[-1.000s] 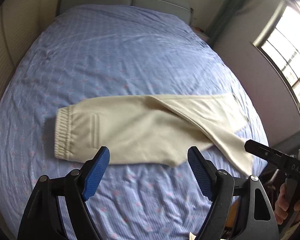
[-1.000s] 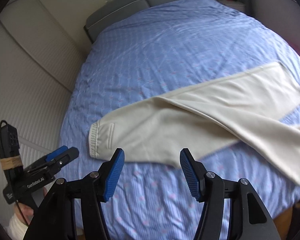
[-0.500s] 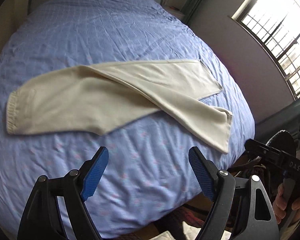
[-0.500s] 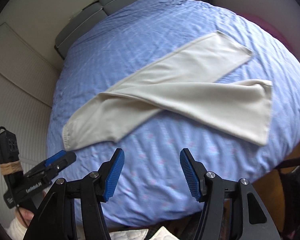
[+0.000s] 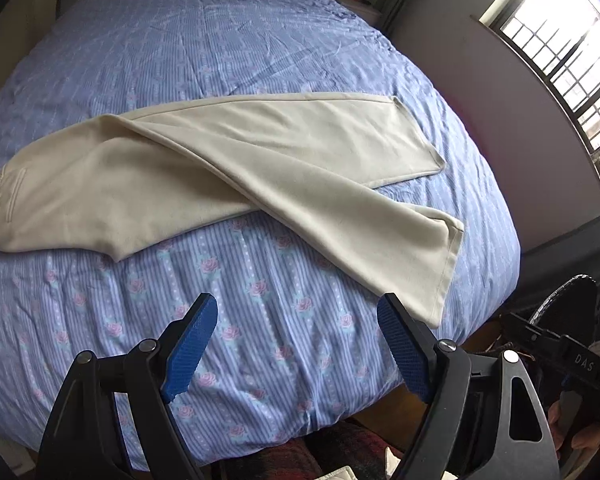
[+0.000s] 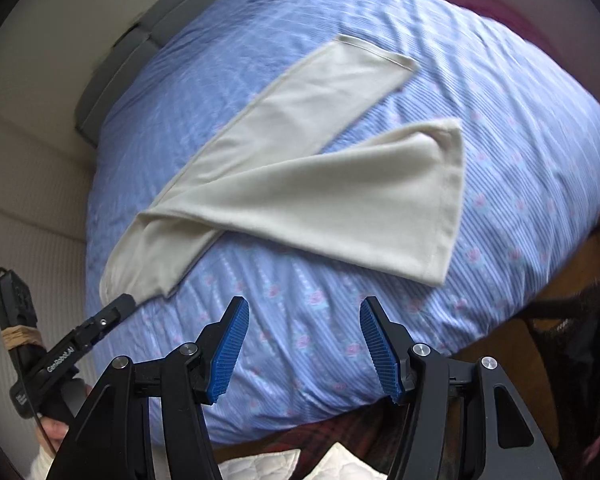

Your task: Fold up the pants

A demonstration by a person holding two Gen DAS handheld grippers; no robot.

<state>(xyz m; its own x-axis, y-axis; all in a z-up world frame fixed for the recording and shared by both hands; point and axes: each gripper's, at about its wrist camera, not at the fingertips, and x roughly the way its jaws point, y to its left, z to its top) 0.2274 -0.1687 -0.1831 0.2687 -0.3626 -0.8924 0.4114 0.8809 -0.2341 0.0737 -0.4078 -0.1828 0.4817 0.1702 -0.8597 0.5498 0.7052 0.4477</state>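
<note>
Cream pants [image 5: 204,168] lie across the bed [image 5: 260,320], legs splayed toward its right edge. I've swung from waistband toward hems; both my left gripper [image 5: 296,344] and right gripper [image 6: 304,346] released, empty.

Both wrist cameras are looking down from beyond the foot of the blue floral-striped quilted bed [image 5: 260,320], toward its headboard; both are sharing the spread cream fabric pants [image 5: 228,168] [image 6: 300,192].
</note>
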